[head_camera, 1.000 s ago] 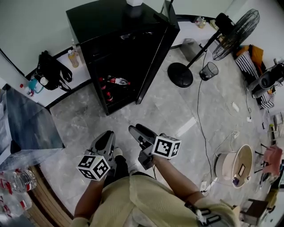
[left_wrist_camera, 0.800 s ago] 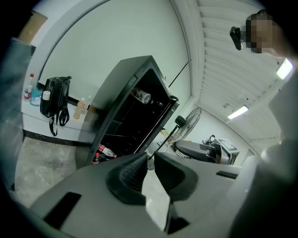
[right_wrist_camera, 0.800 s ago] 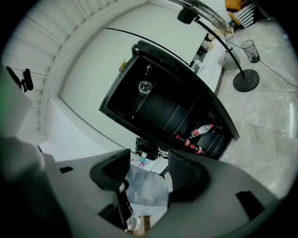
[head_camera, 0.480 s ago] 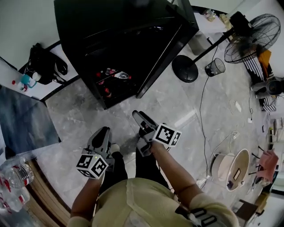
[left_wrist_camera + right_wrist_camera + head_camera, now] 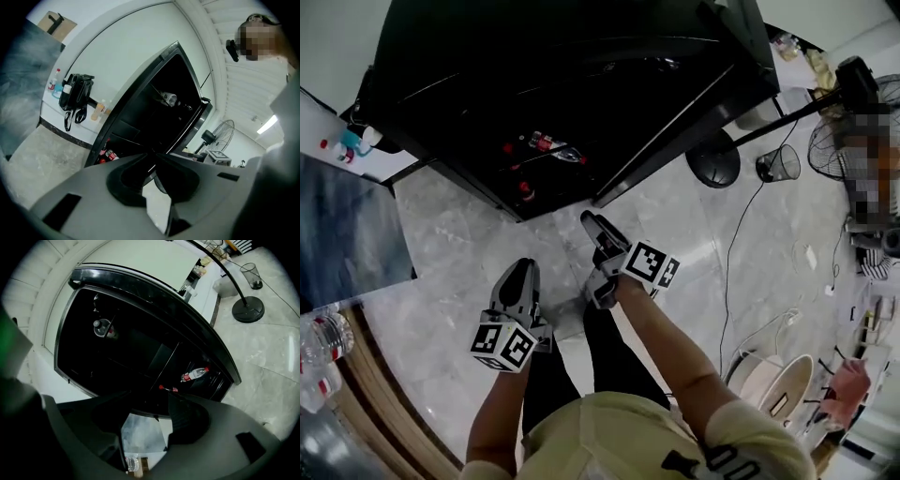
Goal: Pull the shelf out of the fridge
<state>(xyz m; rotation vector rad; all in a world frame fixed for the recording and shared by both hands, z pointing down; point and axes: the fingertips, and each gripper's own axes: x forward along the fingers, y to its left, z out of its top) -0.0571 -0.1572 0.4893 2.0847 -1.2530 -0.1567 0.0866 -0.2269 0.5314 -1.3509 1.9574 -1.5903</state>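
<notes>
Two empty claws, left gripper [image 5: 521, 270] pinched closed, right gripper [image 5: 592, 223] parted, both faced the open black fridge [image 5: 581, 75], red-capped bottles [image 5: 546, 144] lay on its dark low shelf [image 5: 539, 161].

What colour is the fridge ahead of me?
Black all over. The fridge shows best in the head view.

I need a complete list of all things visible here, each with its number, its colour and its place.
fridge: one, black, door open, top of head view.
bottles in fridge: at least three, clear with red, inside it.
fan stand: one, black, right of the fridge door.
wire basket: one, black, beside the fan stand.
cooker: one, white, lid open, floor at lower right.
bag: one, black, ledge left of fridge.
floor: one, grey marble, underfoot.
left gripper: one, grey, above floor, shut.
right gripper: one, grey, nearer the fridge.
</notes>
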